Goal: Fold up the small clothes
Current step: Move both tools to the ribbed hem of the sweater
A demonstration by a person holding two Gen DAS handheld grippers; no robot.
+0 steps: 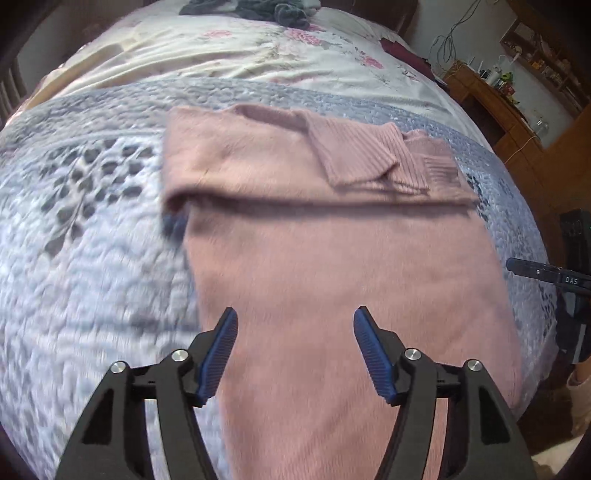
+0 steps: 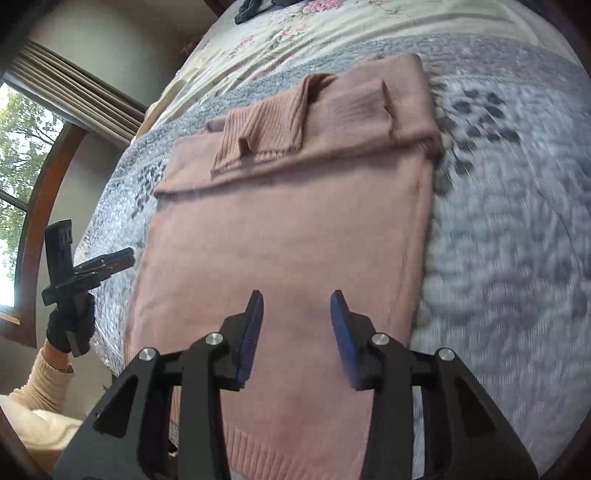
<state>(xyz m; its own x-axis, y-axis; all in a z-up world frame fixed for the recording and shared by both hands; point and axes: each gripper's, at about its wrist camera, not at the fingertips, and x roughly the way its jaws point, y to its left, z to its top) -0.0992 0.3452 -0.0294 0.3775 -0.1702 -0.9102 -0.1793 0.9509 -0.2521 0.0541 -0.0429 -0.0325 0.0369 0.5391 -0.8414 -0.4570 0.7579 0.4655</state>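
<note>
On my left, the grey quilted blanket [image 1: 92,229] covers the near part of the bed, its pebbled surface dotted with darker patches. My left gripper [image 1: 294,321] hangs above it with its blue-padded jaws spread wide and nothing between them. Below those jaws lies the pink sweater [image 1: 332,266], flat on the blanket, its long body running toward me. At its far end the top is folded over onto the body, and a ribbed sleeve [image 1: 354,155] lies across that folded band, its cuff pointing to the right.

Beyond the blanket a cream floral sheet [image 1: 258,48] stretches to the head of the bed, where a heap of dark clothes [image 1: 258,9] lies. Farther right, a wooden desk [image 1: 491,99] stands against the wall, cluttered with small items I cannot make out.

In my right wrist view, my gloved left hand [image 2: 70,325] grips the handle of the left tool at the bed's edge, with a cream sleeve [image 2: 40,384] behind it and a window [image 2: 18,192] at the far left. My right gripper [image 2: 296,301] hovers over the sweater's lower half, jaws apart by a moderate gap and empty. The ribbed hem [image 2: 266,454] lies just under its frame. To the right of the sweater the blanket is blurred.
</note>
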